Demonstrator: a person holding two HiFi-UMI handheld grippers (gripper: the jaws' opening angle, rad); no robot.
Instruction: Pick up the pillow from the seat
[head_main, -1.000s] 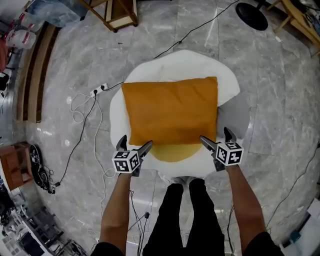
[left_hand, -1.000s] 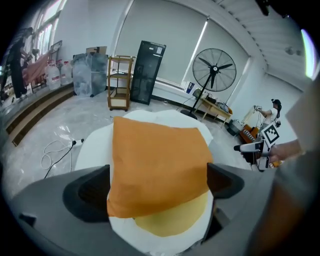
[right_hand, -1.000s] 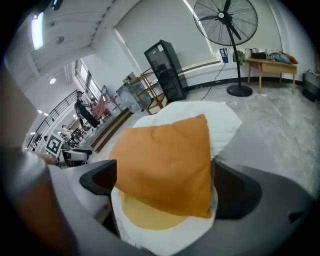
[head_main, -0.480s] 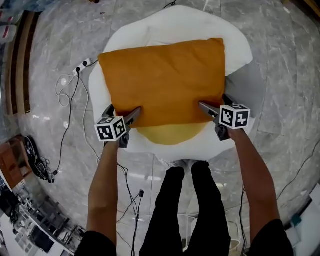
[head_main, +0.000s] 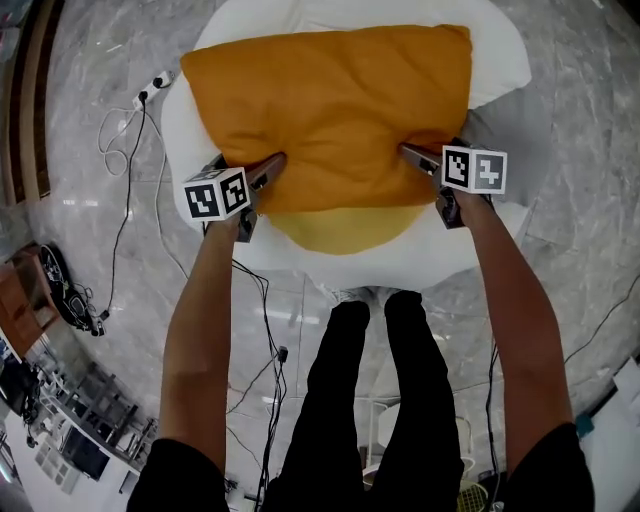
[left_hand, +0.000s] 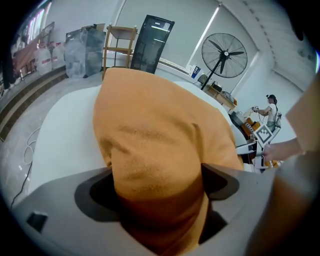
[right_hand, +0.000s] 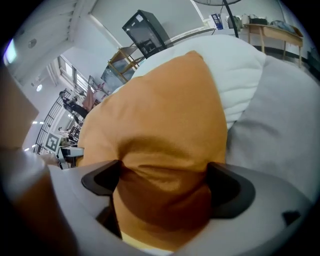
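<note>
An orange pillow (head_main: 330, 100) lies on a round white seat (head_main: 330, 268), over a yellow cushion (head_main: 345, 226). My left gripper (head_main: 270, 170) is at the pillow's near left corner and its jaws are closing. In the left gripper view the orange fabric (left_hand: 155, 145) fills the gap of the left gripper (left_hand: 157, 180) and bunches against both pads. My right gripper (head_main: 415, 160) is at the near right corner. In the right gripper view, creased pillow fabric (right_hand: 165, 140) is pinched in the right gripper (right_hand: 162, 182).
Cables and a power strip (head_main: 150, 90) lie on the marble floor left of the seat. The person's legs (head_main: 380, 380) stand close to its near edge. A standing fan (left_hand: 224, 54), a black cabinet (left_hand: 152, 45) and a wooden shelf (left_hand: 117, 45) stand beyond.
Both grippers have pushed forward from the seat's near edge onto the pillow's near corners. The fabric now creases between the jaws. The head view has moved closer over the seat.
</note>
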